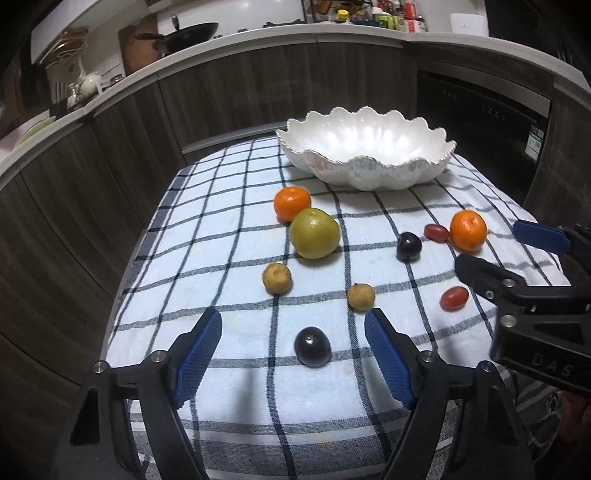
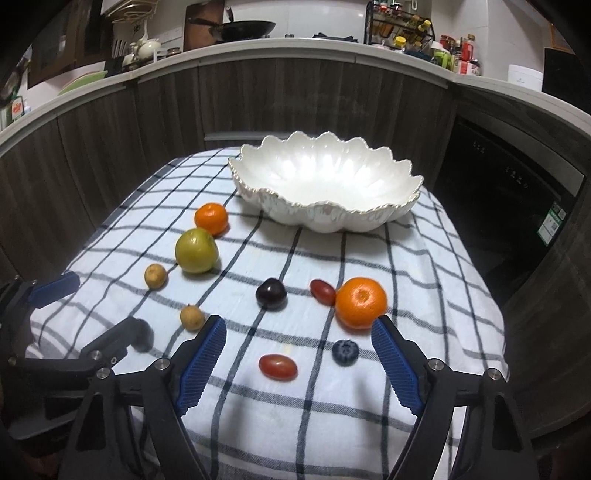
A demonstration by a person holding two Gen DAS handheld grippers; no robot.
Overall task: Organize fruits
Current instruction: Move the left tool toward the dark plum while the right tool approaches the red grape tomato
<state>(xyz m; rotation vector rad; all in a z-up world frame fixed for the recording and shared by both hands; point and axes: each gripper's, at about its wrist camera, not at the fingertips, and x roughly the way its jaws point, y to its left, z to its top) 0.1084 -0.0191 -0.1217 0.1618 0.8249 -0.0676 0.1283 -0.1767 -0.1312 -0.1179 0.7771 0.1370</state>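
Left tongs point(image 1: 293, 349): I see my blue pads standing wide apart, low over the cloth, holding nothing; a dark grape point(image 1: 312, 346) lies on the cloth between them, touching neither pad.
Right tongs point(image 2: 298, 350): also wide and holding nothing; a red grape point(image 2: 277, 367) and a blueberry point(image 2: 345, 352) lie on the cloth between the pads, untouched.
Worktop: a small worktop covered by a pale blue checked cloth point(image 2: 258, 413) with dark lines.
Bowl point(image 2: 325, 184): white, scalloped rim, at the far end of the cloth; I see no fruit in it.
Oranges: one orange point(image 2: 361, 302) sits just beyond my right tongs' right-hand pad; a second orange point(image 2: 211, 218) sits on the far left, near the bowl.
Green fruit point(image 2: 196, 255): round, yellow-green, just in front of the second orange and almost touching it.
Brown fruits: two small tan round ones; one point(image 2: 155, 276) near the green fruit, the other point(image 2: 191, 317) just beside my right tongs' left-hand pad.
Middle of cloth: another dark grape point(image 2: 271, 294), and a second red grape point(image 2: 322, 291) touching the near orange.
Each tool from the other side: in the left view my right tongs come in from the right edge; in the right view my left tongs come in from the left edge.
Background: dark wood cabinets point(image 2: 147, 118) curve behind, with a wok point(image 2: 247, 29) and jars on the counter above.
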